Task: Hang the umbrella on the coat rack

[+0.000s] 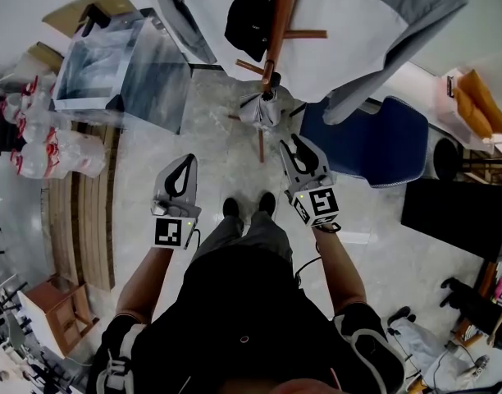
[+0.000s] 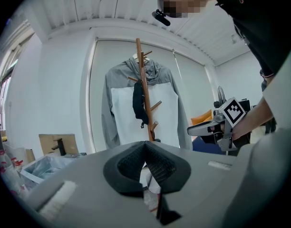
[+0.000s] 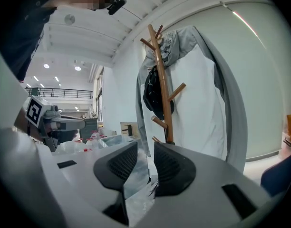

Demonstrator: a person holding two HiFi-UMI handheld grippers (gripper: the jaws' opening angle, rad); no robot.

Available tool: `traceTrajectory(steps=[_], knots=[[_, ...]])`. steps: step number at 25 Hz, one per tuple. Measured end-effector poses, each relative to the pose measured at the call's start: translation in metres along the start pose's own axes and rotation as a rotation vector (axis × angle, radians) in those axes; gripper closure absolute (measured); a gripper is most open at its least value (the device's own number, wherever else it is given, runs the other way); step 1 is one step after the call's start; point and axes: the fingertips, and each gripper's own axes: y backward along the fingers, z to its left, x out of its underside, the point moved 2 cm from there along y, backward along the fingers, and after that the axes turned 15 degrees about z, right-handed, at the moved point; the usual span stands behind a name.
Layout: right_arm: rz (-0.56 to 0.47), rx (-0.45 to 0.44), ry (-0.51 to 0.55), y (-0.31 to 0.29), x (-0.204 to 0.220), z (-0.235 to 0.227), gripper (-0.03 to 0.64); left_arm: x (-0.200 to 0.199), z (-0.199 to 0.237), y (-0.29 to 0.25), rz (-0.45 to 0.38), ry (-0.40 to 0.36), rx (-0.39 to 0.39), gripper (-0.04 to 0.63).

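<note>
The wooden coat rack [image 1: 277, 19] stands straight ahead, carrying a grey-and-white jacket [image 1: 349, 31] and a black bag [image 1: 249, 11]. A folded grey umbrella [image 1: 263, 109] hangs low against the pole, tip down. My right gripper [image 1: 296, 144] is open just short of the umbrella, not touching it. In the right gripper view the umbrella's fabric [image 3: 136, 184] shows through the gap between the jaws of the right gripper [image 3: 145, 148]. My left gripper [image 1: 186, 161] is shut and holds nothing, further back on the left. The left gripper view shows the coat rack [image 2: 144, 94] and the umbrella [image 2: 148, 194].
A blue chair [image 1: 382, 142] stands right of the rack. A clear plastic bin [image 1: 124, 64] and a pack of bottles [image 1: 46, 150] are to the left, by a wooden slatted bench [image 1: 83, 212]. A black mat [image 1: 460, 216] lies at the right. The person's shoes [image 1: 249, 206] are between the grippers.
</note>
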Motion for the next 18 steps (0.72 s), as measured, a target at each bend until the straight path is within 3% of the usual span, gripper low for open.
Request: traceTrajectory(steps=[10,18], knots=[[0.003,0.059,0.017,0.029,-0.02,0.0,0.597,-0.017,0.0,0.007,-0.023,-0.001,-0.019,0.595],[0.008,0.107,0.012,0.052,-0.031,0.0,0.617,-0.029,-0.001,0.013,-0.034,0.006,-0.032,0.595]])
